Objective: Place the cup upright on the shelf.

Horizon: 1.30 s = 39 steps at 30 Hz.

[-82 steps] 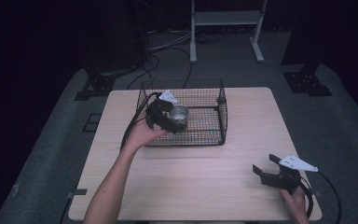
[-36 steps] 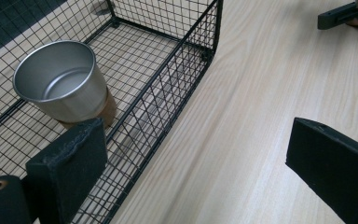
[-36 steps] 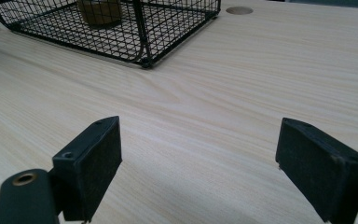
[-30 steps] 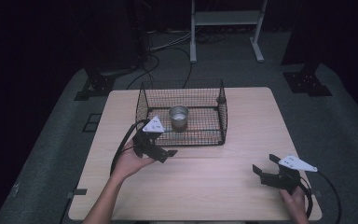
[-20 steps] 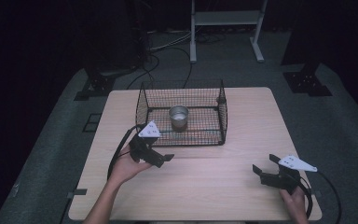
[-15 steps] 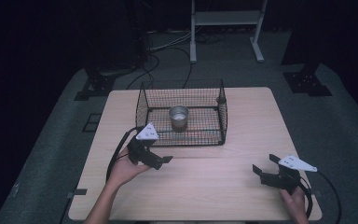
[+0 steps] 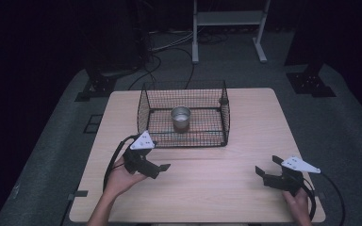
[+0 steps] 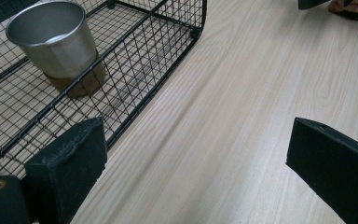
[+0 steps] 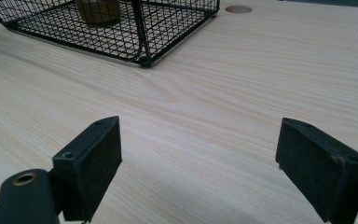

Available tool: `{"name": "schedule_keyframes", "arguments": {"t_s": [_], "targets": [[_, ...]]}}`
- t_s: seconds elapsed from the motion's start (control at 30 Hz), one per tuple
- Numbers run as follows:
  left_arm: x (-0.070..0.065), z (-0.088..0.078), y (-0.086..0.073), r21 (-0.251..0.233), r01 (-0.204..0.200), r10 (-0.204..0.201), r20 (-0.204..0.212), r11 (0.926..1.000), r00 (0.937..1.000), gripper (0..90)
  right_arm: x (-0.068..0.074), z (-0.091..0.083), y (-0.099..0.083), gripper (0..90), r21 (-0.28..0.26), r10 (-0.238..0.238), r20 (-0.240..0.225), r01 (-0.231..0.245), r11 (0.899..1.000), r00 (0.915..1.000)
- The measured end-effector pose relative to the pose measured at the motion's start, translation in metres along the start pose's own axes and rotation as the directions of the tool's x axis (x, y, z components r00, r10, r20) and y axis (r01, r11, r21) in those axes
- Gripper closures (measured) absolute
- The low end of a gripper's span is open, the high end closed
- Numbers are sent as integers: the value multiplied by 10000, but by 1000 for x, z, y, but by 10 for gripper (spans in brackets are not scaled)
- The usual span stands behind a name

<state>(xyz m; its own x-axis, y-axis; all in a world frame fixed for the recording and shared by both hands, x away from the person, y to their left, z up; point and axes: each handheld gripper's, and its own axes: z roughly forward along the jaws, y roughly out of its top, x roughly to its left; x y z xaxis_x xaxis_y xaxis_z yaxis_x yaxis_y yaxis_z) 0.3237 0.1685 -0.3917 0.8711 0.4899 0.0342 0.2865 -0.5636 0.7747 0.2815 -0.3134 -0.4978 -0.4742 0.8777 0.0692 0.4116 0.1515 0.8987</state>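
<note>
Nearest me, low in the high view, my right gripper [image 7: 269, 171] sits at lower right, jaws wide apart and empty. My left gripper [image 7: 159, 167] hovers at lower left, its jaws also spread with nothing between them. Beyond, at frame centre, the metal cup [image 7: 181, 118] stands upright inside the wire basket [image 7: 143, 106] on the table [image 7: 259, 113].

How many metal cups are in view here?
1. A single metal cup stands upright inside the black wire basket, toward its middle, on the wooden table. Nothing seems to hide another.
</note>
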Motion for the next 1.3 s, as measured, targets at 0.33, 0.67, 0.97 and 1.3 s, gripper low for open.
{"name": "schedule_keyframes", "arguments": {"t_s": [0.33,0.67,0.97,1.3], "targets": [[-3,-8,-18,-228,141,-148,-284,9996,9995,39,0,0,0,136,10,-7,29,7,10000,10000],[-5,-10,-42,-510,672,-687,-283,9964,9972,39,0,0,0,136,16,-23,44,23,10000,10000],[-5,-19,-61,-1136,1114,-1154,-292,9873,9929,39,0,0,0,136,24,-13,53,13,10000,10000],[-14,-30,-79,-1664,1301,-1440,-746,9774,9868,39,0,0,0,136,20,-8,57,8,10000,10000]]}}
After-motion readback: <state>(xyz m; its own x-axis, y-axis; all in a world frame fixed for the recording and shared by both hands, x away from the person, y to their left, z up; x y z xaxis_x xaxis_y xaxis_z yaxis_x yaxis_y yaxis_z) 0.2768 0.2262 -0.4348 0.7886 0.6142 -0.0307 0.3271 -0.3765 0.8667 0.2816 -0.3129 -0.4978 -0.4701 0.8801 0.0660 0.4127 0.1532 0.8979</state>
